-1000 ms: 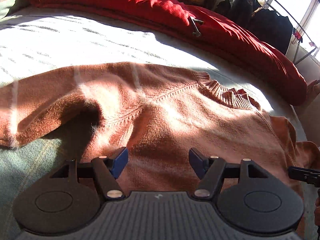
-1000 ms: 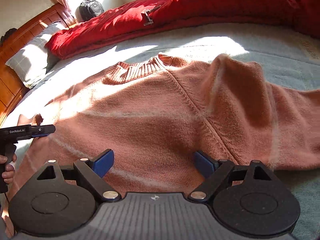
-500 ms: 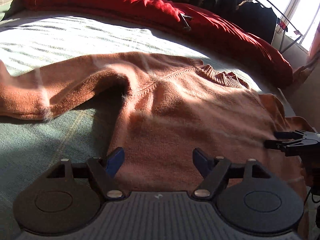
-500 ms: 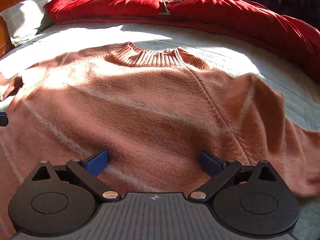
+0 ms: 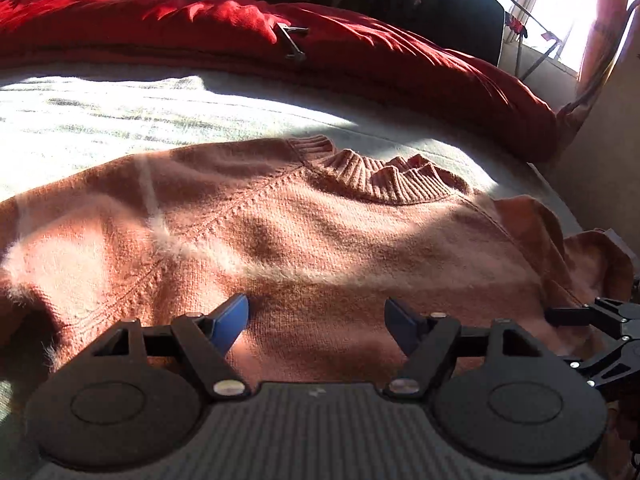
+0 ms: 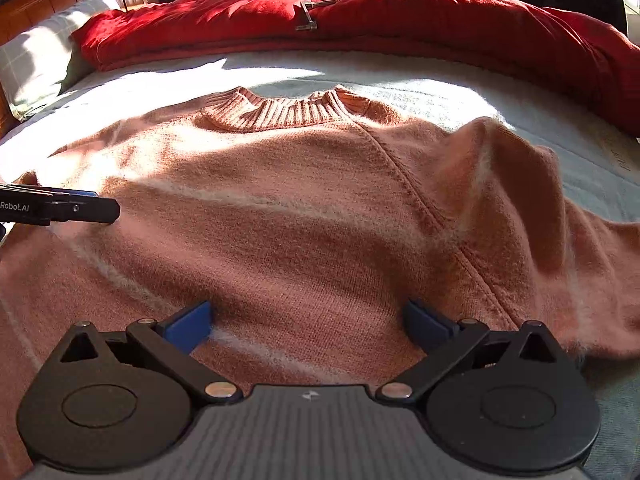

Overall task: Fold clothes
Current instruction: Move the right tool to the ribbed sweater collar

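A rust-orange knitted sweater [image 5: 312, 232] [image 6: 304, 216] lies front up on the bed, its ribbed collar [image 6: 280, 114] toward the far side. One sleeve bunches up at the right of the right wrist view [image 6: 520, 184]. My left gripper [image 5: 316, 318] hovers open low over the sweater's lower body, nothing between its blue pads. My right gripper [image 6: 308, 322] is also open over the lower body, holding nothing. Each gripper shows at the edge of the other's view: the right one [image 5: 592, 320], the left one [image 6: 60, 208].
A red duvet [image 5: 280, 48] [image 6: 400, 20] is heaped along the far side of the pale bedsheet [image 5: 120, 108], with a small metal tool [image 6: 308, 14] lying on it. A pillow [image 6: 36, 60] and wooden headboard stand far left. A clothes rack [image 5: 460, 12] is beyond the bed.
Both grippers swung their views over the sweater and now sit closer to it, facing the collar. The left gripper moved right, off the left sleeve. Both stayed open.
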### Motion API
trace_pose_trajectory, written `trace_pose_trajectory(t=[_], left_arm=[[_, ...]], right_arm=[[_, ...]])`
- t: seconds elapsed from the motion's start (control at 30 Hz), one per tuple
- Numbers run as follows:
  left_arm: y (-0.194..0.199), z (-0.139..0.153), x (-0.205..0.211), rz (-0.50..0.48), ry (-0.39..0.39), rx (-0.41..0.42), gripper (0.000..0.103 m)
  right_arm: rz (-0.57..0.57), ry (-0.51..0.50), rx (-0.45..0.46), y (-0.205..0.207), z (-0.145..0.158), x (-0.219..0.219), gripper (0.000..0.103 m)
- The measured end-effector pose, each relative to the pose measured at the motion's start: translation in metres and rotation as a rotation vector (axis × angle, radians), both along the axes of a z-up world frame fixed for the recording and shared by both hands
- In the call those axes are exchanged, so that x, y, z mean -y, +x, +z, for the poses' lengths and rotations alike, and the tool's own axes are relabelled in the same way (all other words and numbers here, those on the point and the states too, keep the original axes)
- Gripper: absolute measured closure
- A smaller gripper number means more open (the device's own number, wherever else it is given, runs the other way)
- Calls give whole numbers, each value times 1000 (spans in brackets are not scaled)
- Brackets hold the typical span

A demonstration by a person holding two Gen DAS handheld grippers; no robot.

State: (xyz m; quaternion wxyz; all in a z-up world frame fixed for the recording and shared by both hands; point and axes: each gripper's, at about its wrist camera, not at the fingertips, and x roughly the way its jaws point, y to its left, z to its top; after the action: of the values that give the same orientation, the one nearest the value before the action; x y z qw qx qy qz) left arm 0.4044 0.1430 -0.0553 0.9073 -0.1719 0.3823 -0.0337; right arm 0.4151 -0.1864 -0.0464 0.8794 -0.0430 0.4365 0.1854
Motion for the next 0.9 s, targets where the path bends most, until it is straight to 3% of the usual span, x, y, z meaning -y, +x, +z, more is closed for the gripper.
trace_pose_trajectory(t=[0.13, 0.23, 0.4, 0.53, 0.73, 0.9], left_arm=[[-14, 22, -3, -1, -38, 19, 28], [-45, 34, 6, -84, 1, 42, 23], [-83, 28, 15, -78, 107, -13, 23], [-97, 9, 9, -37, 104, -61, 23], [-107, 6, 1, -46, 95, -41, 22], [-112, 15, -3, -44, 98, -12, 22]], right_arm=[[11, -31, 22, -1, 6, -7, 0], [30, 6, 42, -2, 25, -10, 0], [94, 54, 74, 12, 51, -33, 0], [103, 22, 53, 42, 33, -57, 0], [43, -33, 40, 91, -2, -76, 0], [-23, -39, -16, 136, 0, -77, 0]])
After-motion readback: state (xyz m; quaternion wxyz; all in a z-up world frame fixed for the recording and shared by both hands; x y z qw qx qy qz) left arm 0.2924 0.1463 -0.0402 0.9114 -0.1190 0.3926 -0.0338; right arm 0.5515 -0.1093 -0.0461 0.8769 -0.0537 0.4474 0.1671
